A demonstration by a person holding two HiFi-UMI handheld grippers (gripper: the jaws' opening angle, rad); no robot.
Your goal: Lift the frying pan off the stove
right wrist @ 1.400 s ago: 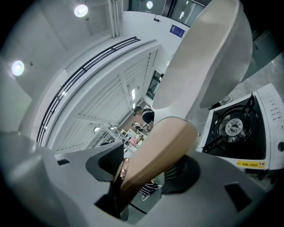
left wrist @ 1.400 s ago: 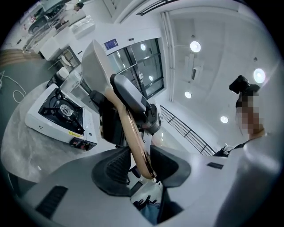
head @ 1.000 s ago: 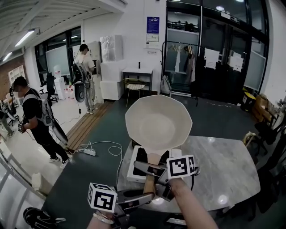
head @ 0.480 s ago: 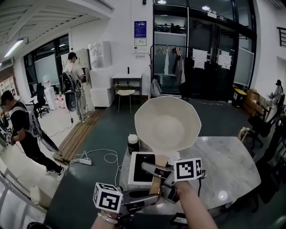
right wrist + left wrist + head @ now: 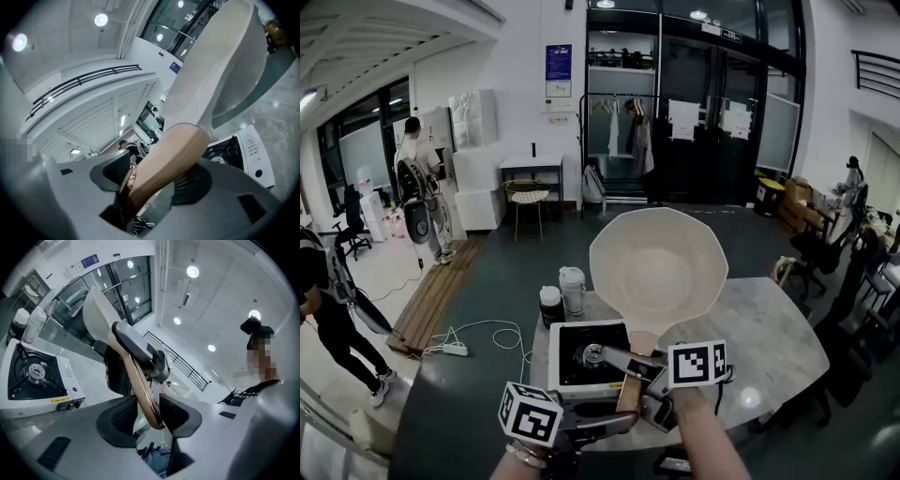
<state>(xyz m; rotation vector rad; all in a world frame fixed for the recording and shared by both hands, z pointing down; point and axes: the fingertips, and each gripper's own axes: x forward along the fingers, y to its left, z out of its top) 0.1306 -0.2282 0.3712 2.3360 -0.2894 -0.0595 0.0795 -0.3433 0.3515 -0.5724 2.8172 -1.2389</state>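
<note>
A cream frying pan (image 5: 656, 272) with a wooden handle (image 5: 633, 380) is held tilted up in the air, clear of the white single-burner stove (image 5: 591, 361) below it. My right gripper (image 5: 623, 361) is shut on the handle's middle. My left gripper (image 5: 614, 419) is shut on the handle's end. In the left gripper view the handle (image 5: 140, 385) runs up between the pads (image 5: 115, 416) to the pan (image 5: 101, 319), with the stove (image 5: 33, 376) at the left. In the right gripper view the handle (image 5: 164, 164) fills the jaws, and the pan (image 5: 220, 70) rises above the stove (image 5: 239, 145).
The stove stands on a marble table (image 5: 769, 337), with a dark-lidded jar (image 5: 550, 305) and a pale cup (image 5: 572, 289) at its far left corner. A cable and power strip (image 5: 455, 349) lie on the floor. People (image 5: 417, 183) stand at the left, office chairs (image 5: 853, 281) at the right.
The pan stays aloft in both grippers. The view has shifted, so the stove's burner and the two containers behind it now show, clear of the pan.
</note>
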